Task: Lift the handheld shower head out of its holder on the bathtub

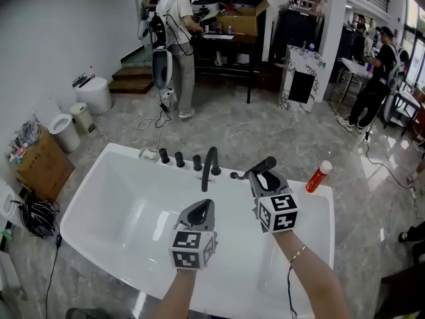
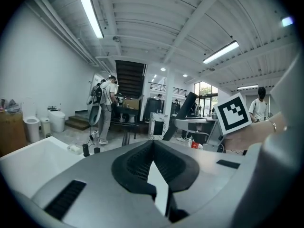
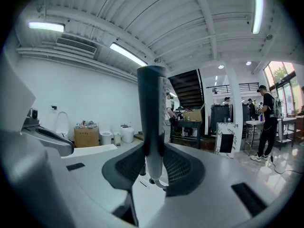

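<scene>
Between the right gripper's (image 3: 153,152) fingers (image 3: 183,167): one handheld shower head (image 3: 152,108), clamped and upright, above the bathtub's (image 1: 87,198) far rim.

Lift judged done or nearly done: the handle's lower end seems clear of the rim, and the holder itself cannot be made out. Left gripper (image 2: 153,146): fingers closed together, grasping nothing. Count: two grippers, one shower head, one spout (image 1: 209,168), three knobs (image 1: 179,159), one red bottle (image 1: 318,177), one bathtub.

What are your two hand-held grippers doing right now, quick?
Left hand-held gripper: closed, holding nothing.
Right hand-held gripper: closed on the shower head.
</scene>
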